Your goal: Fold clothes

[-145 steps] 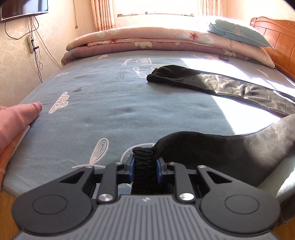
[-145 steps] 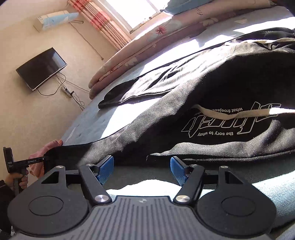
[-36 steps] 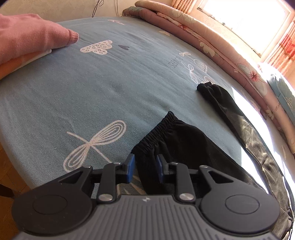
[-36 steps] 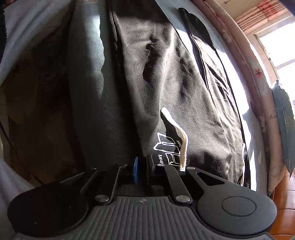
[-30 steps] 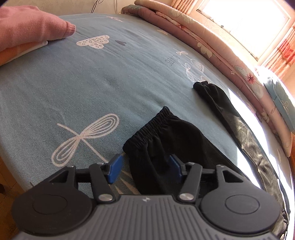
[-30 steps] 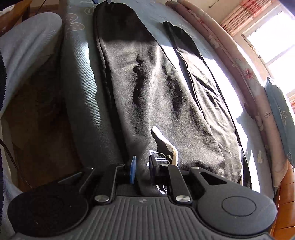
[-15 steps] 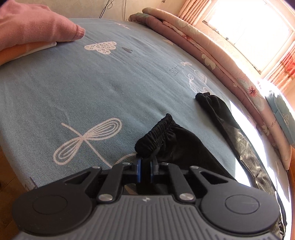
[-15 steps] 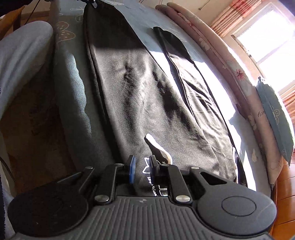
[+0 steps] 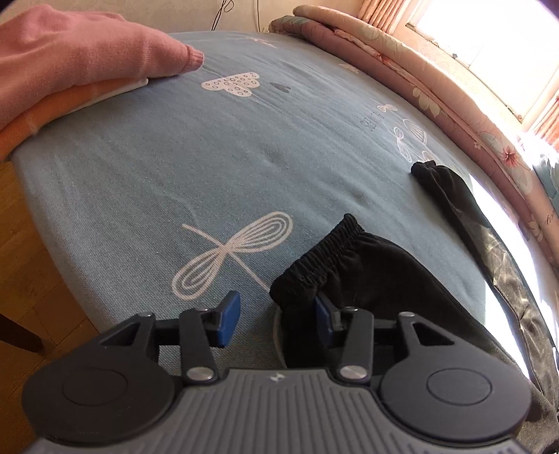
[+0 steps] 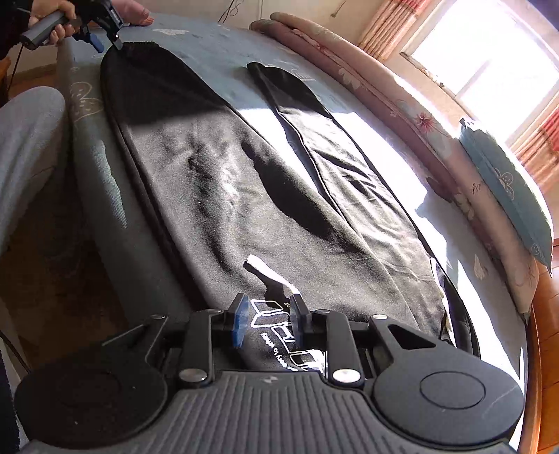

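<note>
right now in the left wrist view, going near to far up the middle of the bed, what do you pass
left claw → trouser cuff → whisk print → cloud print → rolled quilt

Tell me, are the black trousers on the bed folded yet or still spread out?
Spread out: the black trousers lie full length on the bed, both legs apart.

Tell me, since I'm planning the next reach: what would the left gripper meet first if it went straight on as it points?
Most likely the black trouser cuff by its right pad, or bare blue sheet beside it. The left gripper is opening and angled down; depth is unclear.
</note>
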`<state>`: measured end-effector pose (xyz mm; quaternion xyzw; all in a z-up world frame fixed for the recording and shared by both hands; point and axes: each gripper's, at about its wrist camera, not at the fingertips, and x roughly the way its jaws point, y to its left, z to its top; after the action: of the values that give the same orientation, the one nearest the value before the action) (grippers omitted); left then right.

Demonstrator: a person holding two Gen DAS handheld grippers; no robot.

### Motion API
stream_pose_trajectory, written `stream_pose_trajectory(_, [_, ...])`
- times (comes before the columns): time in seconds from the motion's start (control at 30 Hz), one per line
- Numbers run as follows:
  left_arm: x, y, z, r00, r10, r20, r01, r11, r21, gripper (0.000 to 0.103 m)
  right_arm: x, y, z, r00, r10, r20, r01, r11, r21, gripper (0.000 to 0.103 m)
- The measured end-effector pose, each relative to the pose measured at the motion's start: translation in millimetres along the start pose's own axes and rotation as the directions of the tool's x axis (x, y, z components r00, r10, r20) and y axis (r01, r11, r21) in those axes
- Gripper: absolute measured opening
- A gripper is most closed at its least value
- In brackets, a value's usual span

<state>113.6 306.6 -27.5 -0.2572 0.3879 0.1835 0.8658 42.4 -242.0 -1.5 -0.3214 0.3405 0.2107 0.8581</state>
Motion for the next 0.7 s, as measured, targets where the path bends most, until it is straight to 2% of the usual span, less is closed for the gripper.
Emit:
stream_pose_trajectory(0.1, [-18.9,-14.3,4.9,0.997,0.047,0.068,-0.054,0.994,0.093,0.047,-1.6,-25.0,-10.2,0.999,-0.031,0.009,0.029,0.983,0.18,0.032])
stream_pose_trajectory(0.17, [-32.9,-30.1,5.4,0.991,0.055,0.12,-0.075,0.983,0.169,0.052,-2.1,-43.3,-20.2,0.998,-0.054,0.012,0.047,0.945,0.322,0.037])
stream_pose_trajectory(0.2, [-38.7,-38.9,4.7,0.988,0.055,0.142,-0.084,0.976,0.2,0.054,-3.3,-51.9,-30.1,0.998,-0.065,0.012,0.055,0.913,0.405,0.037])
stream_pose_trajectory(0.3, [-56.9,-82.3,-5.0,0.98,0.001,0.198,-0.072,0.933,0.353,0.061,-6.6,-77.8,-60.2,0.995,-0.1,0.008,0.073,0.771,0.632,0.042])
stream_pose_trajectory(0.37, [-65.6,-113.3,-16.4,0.976,-0.069,0.206,-0.034,0.888,0.458,0.068,-10.4,-94.0,-86.0,0.992,-0.125,-0.001,0.082,0.638,0.766,0.043])
stream_pose_trajectory(0.43, [-70.7,-152.9,-35.4,0.97,-0.16,0.184,0.024,0.815,0.579,0.07,-16.4,-108.3,-120.3,0.989,-0.15,-0.013,0.083,0.472,0.878,0.043])
stream_pose_trajectory(0.47, [-72.1,-171.8,-46.1,0.966,-0.2,0.166,0.052,0.773,0.632,0.07,-18.9,-112.2,-133.3,0.987,-0.158,-0.018,0.082,0.41,0.908,0.044])
stream_pose_trajectory(0.57, [-71.9,-222.2,-83.5,0.95,-0.3,0.087,0.134,0.643,0.754,0.071,-25.0,-130.3,-187.8,0.983,-0.181,-0.019,0.05,0.17,0.984,0.044])
stream_pose_trajectory(0.63, [-71.2,-253.4,-112.5,0.935,-0.354,0.023,0.188,0.55,0.814,0.072,-25.3,-142.2,-215.2,0.98,-0.197,-0.015,0.028,0.063,0.998,0.045])
stream_pose_trajectory(0.7, [-70.4,-278.5,-139.4,0.923,-0.383,-0.029,0.223,0.472,0.853,0.072,-21.7,-152.7,-235.5,0.978,-0.208,-0.005,0.001,-0.018,1.0,0.045])
